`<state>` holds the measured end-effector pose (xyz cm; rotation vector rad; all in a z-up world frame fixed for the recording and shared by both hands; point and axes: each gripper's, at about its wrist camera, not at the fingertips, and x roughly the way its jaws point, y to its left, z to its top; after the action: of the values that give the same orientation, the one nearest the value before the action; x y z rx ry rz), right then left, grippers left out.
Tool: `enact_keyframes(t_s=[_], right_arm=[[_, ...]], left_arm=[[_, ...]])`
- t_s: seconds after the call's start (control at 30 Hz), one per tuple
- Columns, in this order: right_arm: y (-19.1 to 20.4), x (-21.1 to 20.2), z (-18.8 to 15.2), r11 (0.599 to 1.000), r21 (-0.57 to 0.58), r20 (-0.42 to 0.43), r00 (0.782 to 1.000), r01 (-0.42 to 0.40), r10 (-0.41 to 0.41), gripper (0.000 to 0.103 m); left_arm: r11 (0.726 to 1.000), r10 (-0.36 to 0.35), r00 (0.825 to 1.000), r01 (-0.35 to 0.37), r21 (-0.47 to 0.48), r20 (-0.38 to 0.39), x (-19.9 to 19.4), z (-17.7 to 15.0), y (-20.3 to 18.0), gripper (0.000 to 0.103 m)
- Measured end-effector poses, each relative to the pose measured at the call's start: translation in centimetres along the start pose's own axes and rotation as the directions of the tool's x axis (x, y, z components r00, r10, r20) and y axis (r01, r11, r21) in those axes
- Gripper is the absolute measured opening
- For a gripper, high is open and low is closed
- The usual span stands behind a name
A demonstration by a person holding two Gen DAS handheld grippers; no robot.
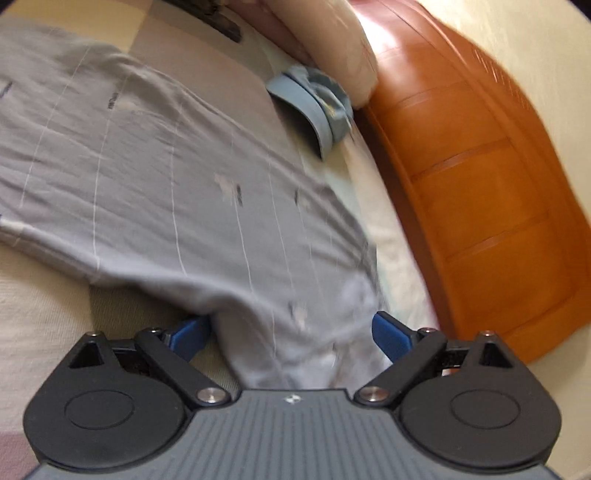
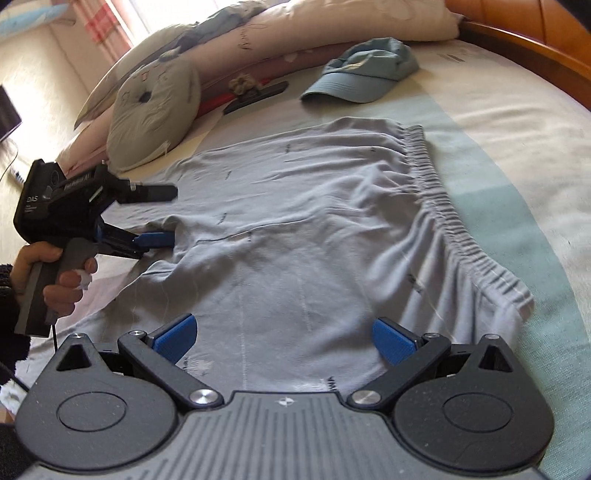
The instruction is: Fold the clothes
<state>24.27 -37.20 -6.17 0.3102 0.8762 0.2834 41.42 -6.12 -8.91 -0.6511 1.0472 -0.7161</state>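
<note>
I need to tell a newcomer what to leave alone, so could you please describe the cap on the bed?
Start at the orange wooden headboard and the pink pillows beside it. On the mattress just below them lies a light blue fabric baseball cap, the only brimmed item, apart from the spread grey shorts.

Left wrist camera sits low, very close to soft grey striped cloth (image 1: pixel 155 177), faces along bed to orange wooden bed board (image 1: pixel 480 177). Right wrist camera looks down slanted from higher, further back. Both see cloth, blue cap (image 2: pixel 364 75), pale pillows (image 2: pixel 155 114).
</note>
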Motion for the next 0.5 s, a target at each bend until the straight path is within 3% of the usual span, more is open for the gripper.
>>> enact_keyframes(t_s=[0.17, 0.2, 0.23, 0.3, 0.33, 0.5], right_arm=[[-0.3, 0.1, 0.0, 1.000, 0.010, 0.000, 1.000, -0.015, 0.015, 0.103], [-0.3, 0.1, 0.0, 1.000, 0.010, 0.000, 1.000, -0.018, 0.018, 0.103], [-0.3, 0.1, 0.0, 1.000, 0.010, 0.000, 1.000, -0.021, 0.021, 0.103], [-0.4, 0.2, 0.0, 1.000, 0.012, -0.001, 1.000, -0.021, 0.021, 0.103], [-0.4, 0.3, 0.0, 1.000, 0.013, -0.001, 1.000, -0.021, 0.021, 0.103], [-0.1, 0.4, -0.1, 1.000, 0.004, -0.005, 1.000, -0.008, 0.008, 0.103]], left_arm=[[0.992, -0.002, 0.998, 0.010, 0.128, -0.060, -0.2, -1.2, -0.9, 0.079], [0.992, 0.004, 0.998, 0.004, 0.125, -0.057, -0.2, -1.0, -0.7, 0.070], [0.993, 0.009, 0.998, -0.002, 0.122, -0.054, -0.2, -0.9, -0.5, 0.053], [0.991, 0.040, 0.998, -0.035, 0.133, -0.040, 0.2, -0.1, -0.5, 0.028], [0.989, 0.057, 0.998, -0.052, 0.139, -0.031, 0.4, 0.3, -0.5, 0.020], [0.976, 0.119, 0.993, -0.113, 0.186, -0.021, 1.6, 1.8, -0.9, 0.014]])
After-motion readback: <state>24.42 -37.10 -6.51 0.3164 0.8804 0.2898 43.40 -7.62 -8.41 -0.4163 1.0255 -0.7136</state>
